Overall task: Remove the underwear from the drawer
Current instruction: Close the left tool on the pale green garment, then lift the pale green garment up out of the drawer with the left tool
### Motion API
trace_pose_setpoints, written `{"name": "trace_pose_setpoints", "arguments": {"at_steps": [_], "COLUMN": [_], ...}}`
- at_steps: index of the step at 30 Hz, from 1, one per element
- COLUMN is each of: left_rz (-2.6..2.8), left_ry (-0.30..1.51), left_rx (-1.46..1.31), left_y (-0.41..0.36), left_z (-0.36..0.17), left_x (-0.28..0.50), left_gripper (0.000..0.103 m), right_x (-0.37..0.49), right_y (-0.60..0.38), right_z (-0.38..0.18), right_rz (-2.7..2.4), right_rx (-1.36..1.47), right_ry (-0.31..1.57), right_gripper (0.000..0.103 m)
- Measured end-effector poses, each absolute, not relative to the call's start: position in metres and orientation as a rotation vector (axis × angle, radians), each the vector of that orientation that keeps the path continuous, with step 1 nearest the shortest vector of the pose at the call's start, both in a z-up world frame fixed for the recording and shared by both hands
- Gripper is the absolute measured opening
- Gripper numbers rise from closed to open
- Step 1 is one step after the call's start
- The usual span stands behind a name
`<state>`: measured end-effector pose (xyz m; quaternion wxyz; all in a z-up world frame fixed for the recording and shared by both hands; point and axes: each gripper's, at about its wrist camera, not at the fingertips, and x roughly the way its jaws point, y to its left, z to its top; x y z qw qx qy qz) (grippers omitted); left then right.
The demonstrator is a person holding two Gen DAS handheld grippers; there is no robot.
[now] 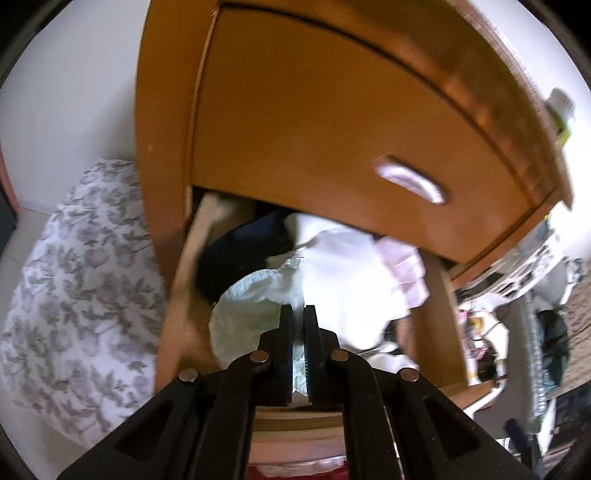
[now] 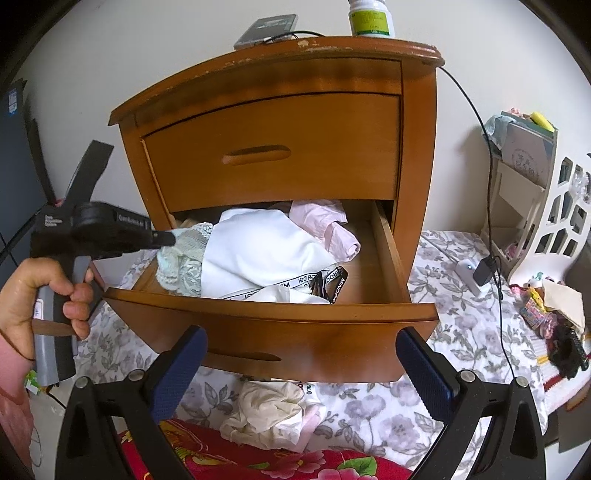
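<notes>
Right wrist view: we've got the left gripper (image 2: 168, 238) clamped on the mint lace underwear (image 2: 181, 264) at the open drawer (image 2: 280, 332)'s left end, not yet clear. Right gripper (image 2: 301, 363) w/ jaws apart, empty, before the drawer front. 1 cream garment (image 2: 269, 413) lies below the drawer; more inside.

You have two drawers (image 2: 271, 155), one open; two grippers (image 2: 299, 369); one bottle (image 2: 370, 18); one crumpled garment (image 2: 269, 413) below.

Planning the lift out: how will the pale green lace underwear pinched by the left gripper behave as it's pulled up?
The pale green lace underwear looks floppy, drooping from the left gripper. Probably very light. Its lace might snag the wooden drawer edge.
</notes>
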<state>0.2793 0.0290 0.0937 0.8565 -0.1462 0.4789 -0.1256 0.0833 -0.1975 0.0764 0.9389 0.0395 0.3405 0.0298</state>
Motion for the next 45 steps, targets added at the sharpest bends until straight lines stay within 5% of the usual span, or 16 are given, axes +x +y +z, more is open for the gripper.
{"name": "trace_pose_setpoints", "arguments": {"at_steps": [16, 32, 45], "left_rz": [-0.410, -0.517, -0.526], "left_ry": [0.828, 0.434, 0.368], "left_rx": [-0.358, -0.282, -0.209], "left_y": [0.027, 0.034, 0.024], "left_z": [0.156, 0.293, 0.311], "left_x": [0.246, 0.139, 0.073], "left_gripper": [0.004, 0.004, 0.004], "right_x": [0.070, 0.051, 0.022], "right_y": [-0.191, -0.185, -0.192], "right_z": [0.088, 0.103, 0.122], "right_rz": [0.056, 0.059, 0.049], "right_rx": [0.062, 0.053, 0.077], "right_ry": [0.681, 0.650, 0.603], "right_gripper": [0.103, 0.103, 0.103]}}
